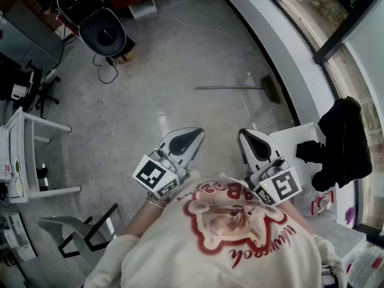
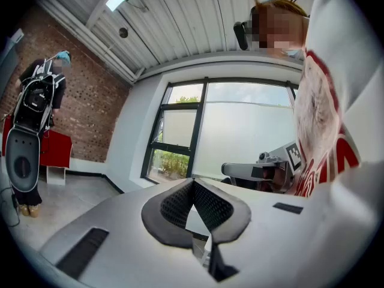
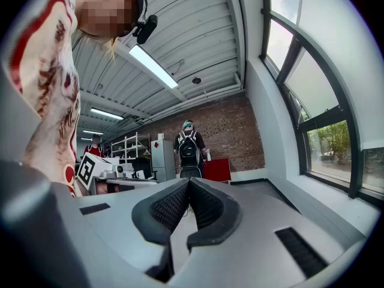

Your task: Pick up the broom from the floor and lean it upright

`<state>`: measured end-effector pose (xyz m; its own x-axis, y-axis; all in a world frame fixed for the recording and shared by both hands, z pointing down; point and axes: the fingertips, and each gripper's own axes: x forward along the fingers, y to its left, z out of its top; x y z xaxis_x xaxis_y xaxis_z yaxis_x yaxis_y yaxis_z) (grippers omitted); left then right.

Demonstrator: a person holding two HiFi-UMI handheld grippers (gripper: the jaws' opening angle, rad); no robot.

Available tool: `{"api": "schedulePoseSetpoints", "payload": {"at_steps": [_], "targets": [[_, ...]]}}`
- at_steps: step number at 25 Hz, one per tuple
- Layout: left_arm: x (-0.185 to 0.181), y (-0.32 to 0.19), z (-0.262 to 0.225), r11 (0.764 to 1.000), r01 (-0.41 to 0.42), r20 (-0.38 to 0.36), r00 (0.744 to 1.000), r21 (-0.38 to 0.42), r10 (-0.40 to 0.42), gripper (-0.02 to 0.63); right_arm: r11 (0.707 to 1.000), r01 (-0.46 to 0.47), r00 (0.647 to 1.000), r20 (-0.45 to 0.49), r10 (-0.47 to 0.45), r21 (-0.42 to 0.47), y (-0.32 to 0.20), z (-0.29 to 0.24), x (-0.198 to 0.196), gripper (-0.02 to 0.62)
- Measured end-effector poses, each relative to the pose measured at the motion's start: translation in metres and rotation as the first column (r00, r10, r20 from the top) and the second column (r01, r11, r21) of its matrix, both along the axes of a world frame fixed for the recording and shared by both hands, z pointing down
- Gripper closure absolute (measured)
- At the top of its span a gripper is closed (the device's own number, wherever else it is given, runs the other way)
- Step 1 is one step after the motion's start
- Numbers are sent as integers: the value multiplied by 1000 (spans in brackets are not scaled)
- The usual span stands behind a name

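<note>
The broom (image 1: 240, 87) lies flat on the grey floor ahead, near the window wall, with its thin handle pointing left and its dark brush head (image 1: 272, 89) at the right. Both grippers are held close to the person's chest, well short of it. The left gripper (image 1: 198, 132) is shut with nothing in it, and its jaws meet at the tips (image 2: 193, 182) in the left gripper view. The right gripper (image 1: 243, 134) is also shut and empty, its jaws closed together (image 3: 188, 182) in the right gripper view. Both point level.
A white table (image 1: 297, 138) with a black jacket (image 1: 342, 140) stands at the right by the window. A black round seat (image 1: 103, 32) and a floor cable (image 1: 108, 71) are at the far left. A white desk (image 1: 21, 155) stands at the left. A person with a backpack (image 3: 188, 143) stands by the brick wall.
</note>
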<state>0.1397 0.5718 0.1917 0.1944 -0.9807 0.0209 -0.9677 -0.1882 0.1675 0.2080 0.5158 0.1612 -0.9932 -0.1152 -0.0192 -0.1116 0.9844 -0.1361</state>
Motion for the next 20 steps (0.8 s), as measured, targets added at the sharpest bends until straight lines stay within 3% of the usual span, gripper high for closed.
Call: {"api": "schedulePoseSetpoints", "payload": {"at_steps": [10,20], "targets": [[12,5,-2,1000,-18,18,1000,3,18,589,1000,-10,1000,18,10,0,6,-7,6,571],[25,-7,-2,1000,-13,27,1000,-1,13,591,1000,-16,999,-39,15,-11,-10,13,26,571]]}}
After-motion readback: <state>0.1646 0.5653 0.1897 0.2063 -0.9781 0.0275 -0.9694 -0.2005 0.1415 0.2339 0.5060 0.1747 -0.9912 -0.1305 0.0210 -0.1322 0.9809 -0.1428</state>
